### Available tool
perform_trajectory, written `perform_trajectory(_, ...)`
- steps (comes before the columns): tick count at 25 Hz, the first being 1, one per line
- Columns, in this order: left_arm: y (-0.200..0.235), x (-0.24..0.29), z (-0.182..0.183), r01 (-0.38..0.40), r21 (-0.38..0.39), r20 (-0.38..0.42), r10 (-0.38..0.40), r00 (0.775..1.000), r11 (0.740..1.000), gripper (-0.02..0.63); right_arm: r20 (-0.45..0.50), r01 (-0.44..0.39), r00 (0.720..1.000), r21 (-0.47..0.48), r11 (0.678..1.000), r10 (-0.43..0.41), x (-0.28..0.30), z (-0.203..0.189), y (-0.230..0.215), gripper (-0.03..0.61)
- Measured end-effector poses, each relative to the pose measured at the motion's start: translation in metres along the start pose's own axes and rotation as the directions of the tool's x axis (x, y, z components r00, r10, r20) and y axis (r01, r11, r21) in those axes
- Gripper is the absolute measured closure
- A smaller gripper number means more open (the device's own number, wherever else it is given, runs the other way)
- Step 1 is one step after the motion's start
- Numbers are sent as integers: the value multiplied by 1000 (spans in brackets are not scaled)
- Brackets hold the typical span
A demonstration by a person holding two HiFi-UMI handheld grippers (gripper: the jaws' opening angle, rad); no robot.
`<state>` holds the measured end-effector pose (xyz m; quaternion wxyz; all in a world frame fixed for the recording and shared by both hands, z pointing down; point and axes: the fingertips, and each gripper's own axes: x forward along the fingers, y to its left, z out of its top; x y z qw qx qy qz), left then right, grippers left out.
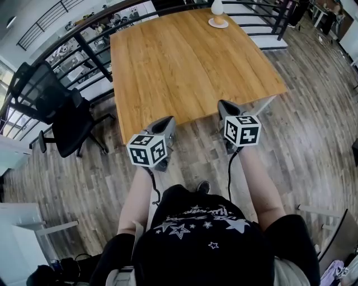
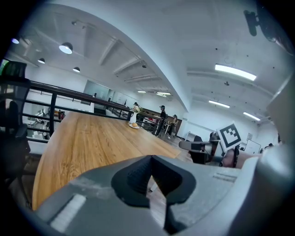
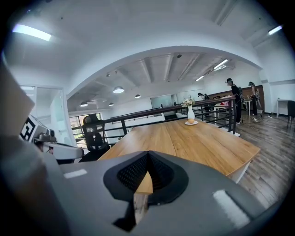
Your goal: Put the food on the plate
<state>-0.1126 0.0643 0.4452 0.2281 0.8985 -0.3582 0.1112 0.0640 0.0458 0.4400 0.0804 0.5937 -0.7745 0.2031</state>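
Observation:
A small white plate [image 1: 218,23] lies at the far end of the wooden table [image 1: 184,67], beside a white vase [image 1: 217,6]. An orange-brown piece of food [image 3: 191,120] rests on that plate [image 3: 191,123]; the left gripper view shows the same plate [image 2: 134,126] far off. Both grippers hover over the floor just short of the table's near edge, far from the plate. My left gripper [image 1: 165,120] is shut with nothing in it, its tips meeting [image 2: 151,157]. My right gripper [image 1: 226,105] is also shut and empty [image 3: 148,153].
A black office chair [image 1: 56,111] stands left of the table. A dark metal railing [image 1: 84,39] runs along the table's left and far sides. Wood-plank floor lies around the table. People stand far off beyond the railing [image 3: 233,99].

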Motion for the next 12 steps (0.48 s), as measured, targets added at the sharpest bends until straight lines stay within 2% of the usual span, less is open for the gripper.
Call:
perform_trajectory(4, 7, -14, 7, 6, 10, 19, -7, 1000, 1000, 615, 4, 7, 1000, -13, 1000, -7, 3, 5, 15, 577)
perform_trajectory(12, 30, -46, 5, 31, 18, 5, -31, 1000, 999, 615, 19, 27, 999, -18, 999, -26, 6, 8, 57, 577)
